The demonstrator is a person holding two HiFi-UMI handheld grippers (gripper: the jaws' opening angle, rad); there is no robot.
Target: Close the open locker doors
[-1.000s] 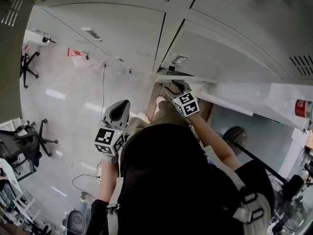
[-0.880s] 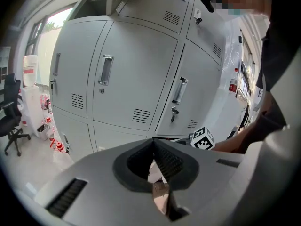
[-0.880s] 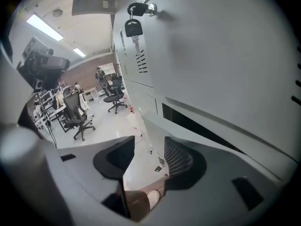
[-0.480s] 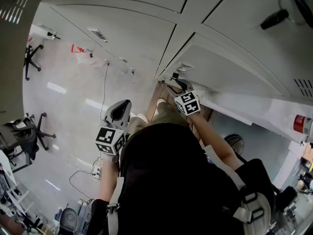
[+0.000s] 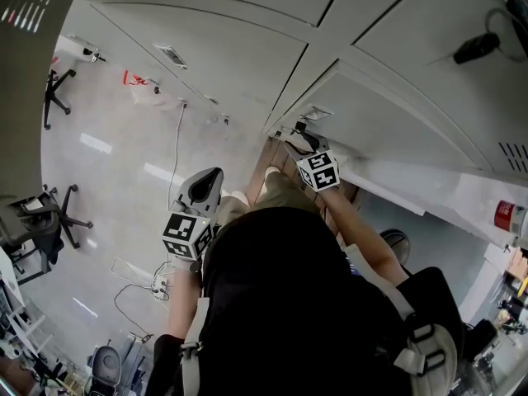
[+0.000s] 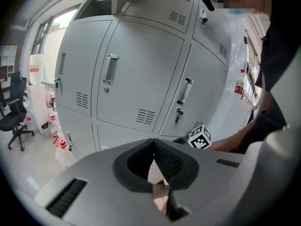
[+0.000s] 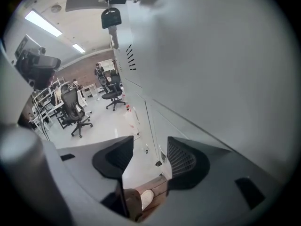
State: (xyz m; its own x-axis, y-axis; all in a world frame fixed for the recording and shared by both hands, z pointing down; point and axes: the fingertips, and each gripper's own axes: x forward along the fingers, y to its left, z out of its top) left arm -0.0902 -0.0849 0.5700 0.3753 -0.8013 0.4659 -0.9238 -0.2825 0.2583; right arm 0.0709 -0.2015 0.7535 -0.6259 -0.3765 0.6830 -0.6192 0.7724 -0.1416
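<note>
A grey locker door (image 5: pixel 396 130) stands slightly ajar in the bank of lockers, its white edge (image 5: pixel 388 180) still showing. My right gripper (image 5: pixel 297 132) is at that door's near corner, and its jaws are opening with nothing between them. In the right gripper view (image 7: pixel 150 142) the door face (image 7: pixel 211 69) fills the right side, close beside the right finger, and a key with a black tag (image 7: pixel 111 17) hangs from its lock. My left gripper (image 5: pixel 209 176) hangs in the air away from the lockers, shut and empty (image 6: pixel 154 142).
Closed lockers with silver handles (image 6: pixel 111 68) face the left gripper. Office chairs (image 5: pixel 51 219) and a loose cable (image 5: pixel 132 275) are on the floor at left. A red extinguisher (image 5: pixel 505 215) and a fan (image 5: pixel 394 239) are at right. More chairs (image 7: pixel 75 109) stand down the room.
The ajar door has swung closer to the locker bank, and my right gripper has gone with it toward the lockers. The left gripper has stayed where it was.
</note>
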